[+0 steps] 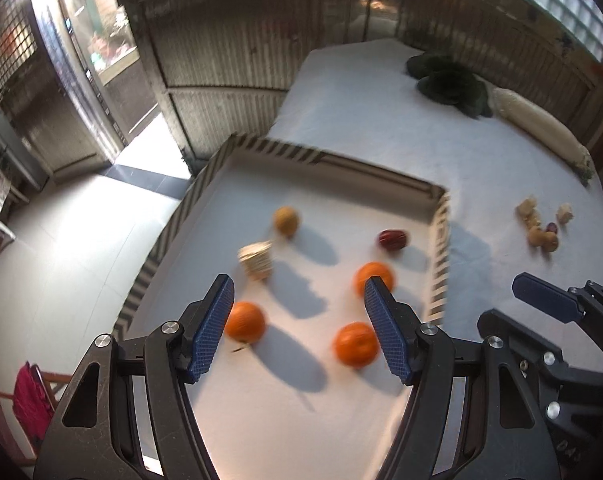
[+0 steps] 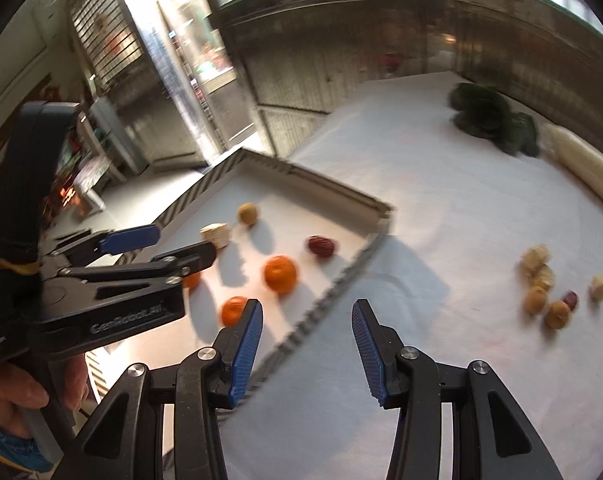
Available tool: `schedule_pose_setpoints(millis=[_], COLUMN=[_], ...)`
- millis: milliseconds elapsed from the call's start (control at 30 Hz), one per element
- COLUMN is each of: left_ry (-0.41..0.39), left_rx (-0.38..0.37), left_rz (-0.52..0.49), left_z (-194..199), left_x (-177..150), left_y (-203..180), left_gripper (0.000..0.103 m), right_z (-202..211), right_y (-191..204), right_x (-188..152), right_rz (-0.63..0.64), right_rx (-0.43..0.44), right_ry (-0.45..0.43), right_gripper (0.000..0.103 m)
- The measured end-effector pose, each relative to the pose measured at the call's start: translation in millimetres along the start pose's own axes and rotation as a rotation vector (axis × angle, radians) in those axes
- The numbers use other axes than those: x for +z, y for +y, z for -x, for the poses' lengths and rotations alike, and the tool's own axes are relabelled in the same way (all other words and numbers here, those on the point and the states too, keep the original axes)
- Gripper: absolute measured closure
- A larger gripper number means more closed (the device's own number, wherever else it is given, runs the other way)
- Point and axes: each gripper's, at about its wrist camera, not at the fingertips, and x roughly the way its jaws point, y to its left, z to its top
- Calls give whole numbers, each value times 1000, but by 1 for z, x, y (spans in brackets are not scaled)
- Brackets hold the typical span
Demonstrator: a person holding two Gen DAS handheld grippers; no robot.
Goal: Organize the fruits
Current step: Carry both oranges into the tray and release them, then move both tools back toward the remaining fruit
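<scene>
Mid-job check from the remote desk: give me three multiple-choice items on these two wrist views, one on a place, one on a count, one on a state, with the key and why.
1. Where does the dark red fruit nearest the oranges lie?
A. inside the striped tray
B. on the cloth beside the greens
C. between the fingers

2. How many oranges lie in the tray?
A. one
B. three
C. five

3. How does the left gripper stand?
A. shut on an orange
B. shut, holding nothing
C. open, holding nothing

Key: 1 A, it sits within the tray rim. 2 B, three orange fruits show in the left wrist view. 3 C, its fingers stand apart with bare tray between them.
</scene>
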Motion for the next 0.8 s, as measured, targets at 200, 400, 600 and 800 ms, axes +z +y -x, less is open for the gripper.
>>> schedule_pose_setpoints(millis=[200,400,600,800], left_ry=[-36,-60,-38,-5], left_rx=[-38,-78,-149,-197], left_rz=[-69,-142,-176,-211], left_z=[5,7,0,-11], left_x=[5,8,11,16], left_y=[-41,-82,-114,-140], left_gripper=[35,35,35,35], right_z=[21,39,52,57], right_y=[-37,-79,-115,-152], right_x=[-9,-25,-45,-65], right_rz=[-81,-175,-250,-332], right_rx=[-74,-145,-197,-228], right_ry=[-48,-69,-66,-57], right_gripper=[58,58,58,58])
